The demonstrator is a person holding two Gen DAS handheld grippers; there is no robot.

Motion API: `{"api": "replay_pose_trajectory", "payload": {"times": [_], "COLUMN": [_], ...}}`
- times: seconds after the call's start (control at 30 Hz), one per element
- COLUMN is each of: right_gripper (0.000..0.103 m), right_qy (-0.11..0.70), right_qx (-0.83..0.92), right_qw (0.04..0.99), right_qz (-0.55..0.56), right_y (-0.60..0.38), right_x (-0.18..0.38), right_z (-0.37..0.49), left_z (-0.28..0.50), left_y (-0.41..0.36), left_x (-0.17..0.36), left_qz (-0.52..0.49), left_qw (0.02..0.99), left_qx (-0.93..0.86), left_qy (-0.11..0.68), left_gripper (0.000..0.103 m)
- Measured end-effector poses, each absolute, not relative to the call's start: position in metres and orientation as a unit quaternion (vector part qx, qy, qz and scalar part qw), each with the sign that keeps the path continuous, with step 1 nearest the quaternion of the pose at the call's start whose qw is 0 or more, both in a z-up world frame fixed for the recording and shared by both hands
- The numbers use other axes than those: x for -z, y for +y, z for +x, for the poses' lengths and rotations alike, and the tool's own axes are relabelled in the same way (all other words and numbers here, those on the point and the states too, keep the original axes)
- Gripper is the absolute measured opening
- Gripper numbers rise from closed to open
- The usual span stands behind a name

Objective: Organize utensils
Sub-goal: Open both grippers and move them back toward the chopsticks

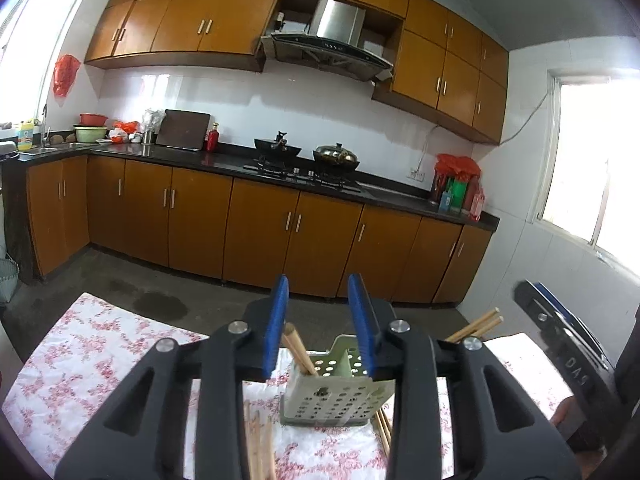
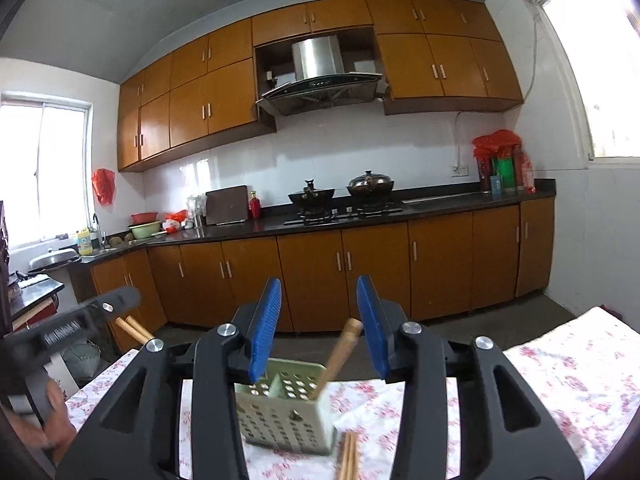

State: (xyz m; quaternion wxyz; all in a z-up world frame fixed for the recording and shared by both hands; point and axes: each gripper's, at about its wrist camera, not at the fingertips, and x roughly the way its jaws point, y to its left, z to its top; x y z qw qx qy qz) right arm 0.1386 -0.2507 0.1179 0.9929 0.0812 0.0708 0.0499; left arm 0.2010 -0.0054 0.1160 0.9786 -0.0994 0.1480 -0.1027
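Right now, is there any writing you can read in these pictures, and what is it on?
"DAS": on the black body of the right gripper, seen tilted and partly cut off from the left wrist camera.
White lettering on the left gripper: blurred, unreadable.
Label on the yellow bottle by the sink: too small.
Packages on the counter: too small.

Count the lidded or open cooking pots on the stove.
2. A black wok sits on the left burner, and a lidded pot sits on the right burner. None seem hidden.
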Motion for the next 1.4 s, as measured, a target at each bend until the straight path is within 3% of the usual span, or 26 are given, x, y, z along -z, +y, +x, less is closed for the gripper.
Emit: {"api": "replay_pose_trajectory", "payload": {"times": [0.1, 0.2, 0.33, 0.5, 0.67, 0.77, 1.3, 1.37, 1.4], "right_gripper": [0.042, 0.042, 0.020, 0.020, 0.019, 0.008, 0.009, 0.009, 0.009], "right_qy": [0.085, 0.153, 0.325, 0.420, 0.455, 0.452, 0.444, 0.441, 0.439], "right_qx": [-0.034, -0.012, -0.039, -0.078, -0.070, -0.052, -0.040, -0.041, -0.037], "right_qw": [0.993, 0.986, 0.943, 0.901, 0.886, 0.890, 0.894, 0.896, 0.897], "right_qz": [0.080, 0.059, 0.056, 0.072, 0.056, 0.030, 0.051, 0.039, 0.032], "right_y": [-0.267, -0.279, -0.280, -0.257, -0.244, -0.242, -0.262, -0.258, -0.258], "right_x": [-0.110, -0.077, -0.001, 0.054, 0.073, 0.078, 0.083, 0.084, 0.084], "right_z": [0.115, 0.108, 0.127, 0.137, 0.143, 0.142, 0.133, 0.134, 0.135], "left_z": [0.174, 0.155, 0.155, 0.160, 0.158, 0.158, 0.174, 0.177, 0.181], "left_y": [0.015, 0.032, 0.042, 0.040, 0.024, 0.017, 0.003, 0.002, 0.006], "left_x": [-0.114, -0.092, -0.030, 0.030, 0.062, 0.075, 0.097, 0.097, 0.097], "left_qz": [-0.098, -0.076, -0.038, -0.052, -0.038, -0.031, 0.012, 0.023, 0.019], "left_qw": [0.980, 0.980, 0.960, 0.925, 0.907, 0.900, 0.889, 0.891, 0.891], "left_qx": [0.091, 0.064, 0.044, 0.064, 0.086, 0.093, 0.075, 0.063, 0.058], "left_qy": [0.148, 0.175, 0.273, 0.370, 0.410, 0.425, 0.452, 0.449, 0.450], "left_gripper": [0.041, 0.043, 0.042, 0.035, 0.030, 0.026, 0.018, 0.009, 0.009]}}
